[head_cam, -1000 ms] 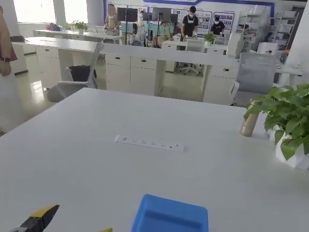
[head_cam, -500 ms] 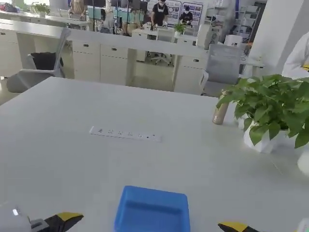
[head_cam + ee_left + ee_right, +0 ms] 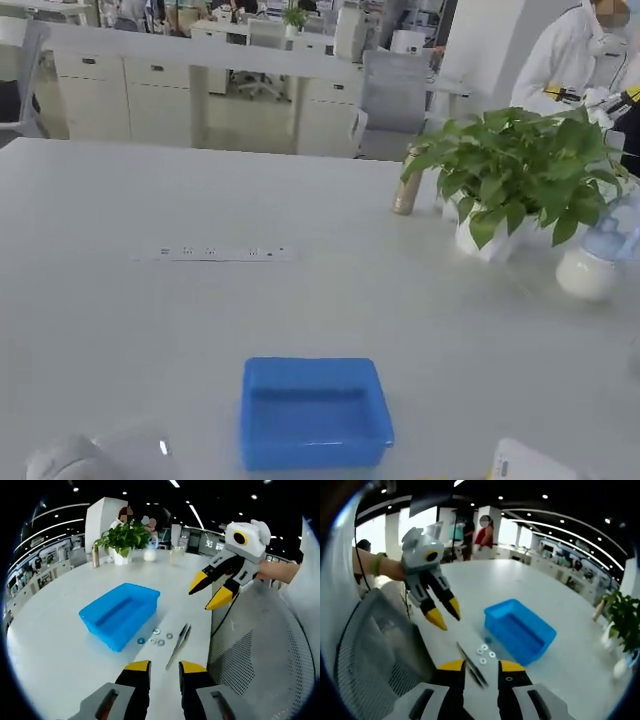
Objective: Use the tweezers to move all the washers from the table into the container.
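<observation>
White flat tabletop (image 3: 120, 330): spans the lower two-thirds of the head view.
Blue rectangular plastic container (image 3: 313, 412): lower centre of the head view, resting on the tabletop.
Left tool (image 3: 165, 667): bottom centre of the left gripper view, jaws parted, holding nothing.
Right tool (image 3: 482, 666): bottom centre of the right gripper view, jaws parted, empty.
Slim silver metal tweezers (image 3: 179, 644): flat on the tabletop, lower centre of the left gripper view, just beside the washers.
Small round metal washers (image 3: 161, 642): on the tabletop, between container and tweezers.

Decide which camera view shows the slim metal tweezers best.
Left gripper view: the slim metal tweezers lie whole on the white table beside the metal washers. The right gripper view shows them darker, between its fingers.
</observation>
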Demonstrator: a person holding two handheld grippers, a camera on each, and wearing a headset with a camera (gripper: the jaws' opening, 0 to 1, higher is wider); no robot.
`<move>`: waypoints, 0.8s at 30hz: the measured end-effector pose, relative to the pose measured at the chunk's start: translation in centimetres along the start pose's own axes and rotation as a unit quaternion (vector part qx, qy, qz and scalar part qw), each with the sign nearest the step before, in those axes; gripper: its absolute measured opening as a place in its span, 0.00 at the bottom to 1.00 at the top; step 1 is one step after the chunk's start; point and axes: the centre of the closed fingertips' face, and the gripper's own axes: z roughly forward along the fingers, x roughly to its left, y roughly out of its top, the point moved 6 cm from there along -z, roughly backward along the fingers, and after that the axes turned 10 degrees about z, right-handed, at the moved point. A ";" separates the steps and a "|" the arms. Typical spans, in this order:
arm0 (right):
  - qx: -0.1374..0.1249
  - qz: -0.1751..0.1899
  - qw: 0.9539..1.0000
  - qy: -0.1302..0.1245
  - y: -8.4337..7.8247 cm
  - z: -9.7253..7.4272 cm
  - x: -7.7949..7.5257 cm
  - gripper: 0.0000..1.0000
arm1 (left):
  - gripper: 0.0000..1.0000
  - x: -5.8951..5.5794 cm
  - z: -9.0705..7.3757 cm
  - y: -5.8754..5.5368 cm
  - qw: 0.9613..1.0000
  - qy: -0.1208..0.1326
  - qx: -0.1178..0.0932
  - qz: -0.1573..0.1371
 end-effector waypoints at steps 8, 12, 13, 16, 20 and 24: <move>0.020 -0.001 1.000 0.012 -0.7 -1.0 -0.1 0.21 | 0.14 -0.5 3.1 -0.4 0.996 -0.030 0.077 0.044; 0.026 -0.004 0.999 0.020 -1.2 -1.3 -0.4 0.21 | 0.11 -0.6 3.6 -0.2 0.994 -0.026 0.083 0.060; 0.027 -0.005 0.999 0.021 -1.3 -1.3 -0.4 0.21 | 0.09 -0.6 3.6 -0.3 0.993 -0.027 0.092 0.067; 0.026 -0.011 0.999 0.026 -1.5 -1.5 -0.5 0.21 | 0.06 -0.7 3.9 -0.7 0.986 -0.028 0.126 0.110; 0.027 -0.018 0.999 0.035 -1.9 -1.7 -0.7 0.21 | 0.00 -1.1 4.0 -0.3 0.979 -0.019 0.132 0.155; 0.027 -0.022 0.999 0.042 -2.2 -1.9 -1.0 0.21 | 0.00 -1.5 4.0 -0.5 0.977 -0.022 0.129 0.169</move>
